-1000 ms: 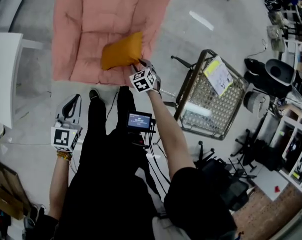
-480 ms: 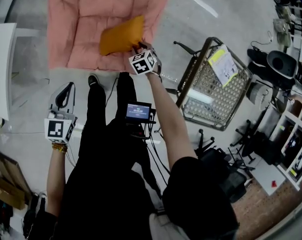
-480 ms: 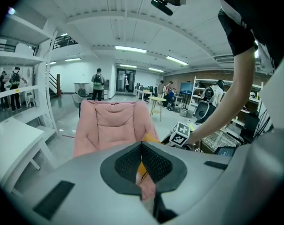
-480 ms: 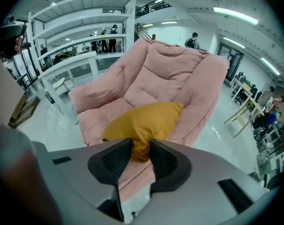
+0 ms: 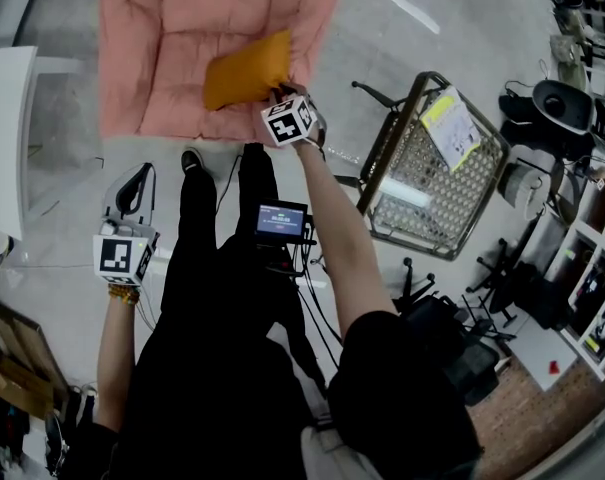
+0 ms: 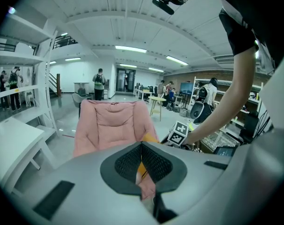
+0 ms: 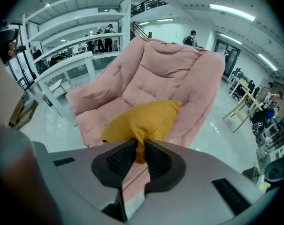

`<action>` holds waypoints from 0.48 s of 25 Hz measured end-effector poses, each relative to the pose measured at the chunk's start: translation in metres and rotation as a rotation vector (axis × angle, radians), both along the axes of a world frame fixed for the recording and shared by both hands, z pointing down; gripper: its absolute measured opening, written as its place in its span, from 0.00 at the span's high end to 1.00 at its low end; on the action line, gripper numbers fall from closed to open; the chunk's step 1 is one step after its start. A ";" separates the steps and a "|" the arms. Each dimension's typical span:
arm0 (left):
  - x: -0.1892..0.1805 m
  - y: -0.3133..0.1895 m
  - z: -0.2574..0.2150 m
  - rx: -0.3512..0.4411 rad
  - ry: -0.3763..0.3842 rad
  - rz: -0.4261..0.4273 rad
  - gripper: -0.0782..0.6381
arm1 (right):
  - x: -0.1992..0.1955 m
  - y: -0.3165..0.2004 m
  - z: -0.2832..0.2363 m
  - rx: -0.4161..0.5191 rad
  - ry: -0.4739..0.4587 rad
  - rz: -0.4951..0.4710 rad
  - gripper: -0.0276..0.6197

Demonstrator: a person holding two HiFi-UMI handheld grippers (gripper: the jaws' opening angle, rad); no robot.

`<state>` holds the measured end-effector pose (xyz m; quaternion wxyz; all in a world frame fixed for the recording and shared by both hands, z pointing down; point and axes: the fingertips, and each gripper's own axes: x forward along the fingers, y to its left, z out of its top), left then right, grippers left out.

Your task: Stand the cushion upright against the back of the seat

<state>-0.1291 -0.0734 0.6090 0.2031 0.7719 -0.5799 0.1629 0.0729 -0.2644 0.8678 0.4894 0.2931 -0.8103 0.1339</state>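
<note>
A mustard-yellow cushion (image 5: 245, 70) (image 7: 142, 118) lies slanted on the front of the pink padded seat (image 5: 182, 28) (image 7: 165, 69). My right gripper (image 5: 279, 95) (image 7: 141, 150) reaches down to the cushion's near corner. Its jaws are closing, and the pads pinch a fold of the yellow fabric between them. My left gripper (image 5: 132, 176) (image 6: 142, 146) hangs low at the left beside the person's leg, shut and holding nothing. In the left gripper view the seat (image 6: 111, 125) stands ahead, with a sliver of the cushion (image 6: 149, 137) at its right edge.
A wire cart (image 5: 427, 183) holding papers stands right of the seat. A white table (image 5: 2, 138) is at the left, with white shelving (image 7: 62, 60) behind the seat. Office chairs and shelves crowd the far right. A small screen (image 5: 280, 220) hangs at the person's waist.
The right gripper's jaws have come together on the cushion's near corner after sinking slightly toward it. The left gripper has stayed where it was.
</note>
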 end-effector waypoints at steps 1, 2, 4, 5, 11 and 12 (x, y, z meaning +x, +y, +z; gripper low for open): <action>-0.001 -0.001 0.000 0.002 -0.001 -0.001 0.87 | -0.001 0.000 -0.001 -0.001 -0.002 0.006 0.86; -0.002 -0.002 -0.001 0.005 -0.001 -0.002 0.87 | -0.001 -0.001 -0.002 -0.003 -0.006 0.012 0.87; -0.003 -0.003 -0.004 0.013 0.000 -0.005 0.87 | -0.004 0.001 -0.006 -0.010 -0.022 0.024 0.87; -0.004 -0.003 -0.006 0.016 -0.001 -0.005 0.87 | -0.005 0.003 -0.009 -0.014 -0.030 0.025 0.87; -0.006 -0.004 -0.014 0.030 -0.008 0.003 0.87 | -0.019 0.009 -0.027 0.000 -0.051 -0.017 0.88; -0.007 -0.005 -0.015 0.036 -0.005 0.002 0.87 | -0.022 0.009 -0.030 0.003 -0.055 -0.022 0.88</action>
